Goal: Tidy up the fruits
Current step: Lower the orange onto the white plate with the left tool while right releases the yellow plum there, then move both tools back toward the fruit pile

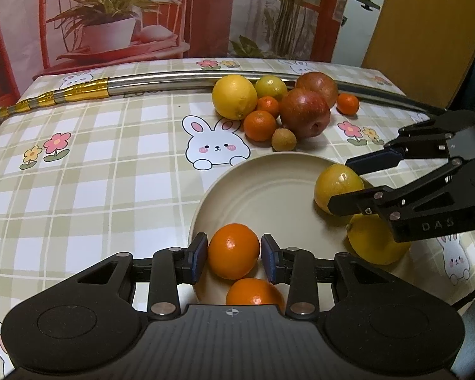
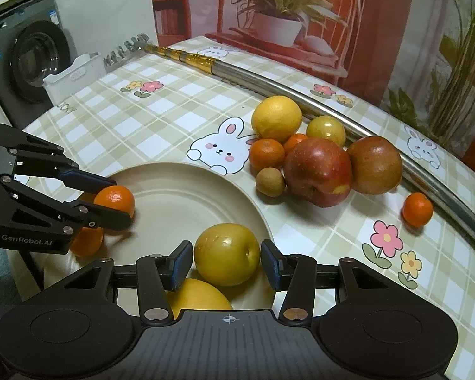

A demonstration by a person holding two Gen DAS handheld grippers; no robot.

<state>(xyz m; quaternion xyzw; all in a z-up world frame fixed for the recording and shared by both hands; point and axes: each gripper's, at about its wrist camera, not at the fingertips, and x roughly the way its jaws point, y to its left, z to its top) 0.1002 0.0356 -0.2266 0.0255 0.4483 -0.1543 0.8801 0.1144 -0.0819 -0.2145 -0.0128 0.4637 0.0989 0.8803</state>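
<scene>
In the left wrist view, an orange (image 1: 233,250) is bracketed by the left gripper (image 1: 234,258) at the six o'clock rim of the plate (image 1: 269,171). Its fingers (image 1: 200,258) sit closed against both sides of the fruit, apparently so it can be set down beside a second orange (image 1: 253,291) nearer the camera. The remaining fruit pile (image 1: 281,107) is seen at twelve o'clock on the table (image 1: 95,174).

In the right wrist view, a yellow fruit (image 2: 227,253) is enclosed by the right gripper (image 2: 227,264) at the plate's five o'clock edge. One finger touches it and the other seems to stand just clear, so a firm grip cannot be told. A larger yellow fruit (image 2: 199,296) lies beneath, suggesting like is grouped with like.
</scene>
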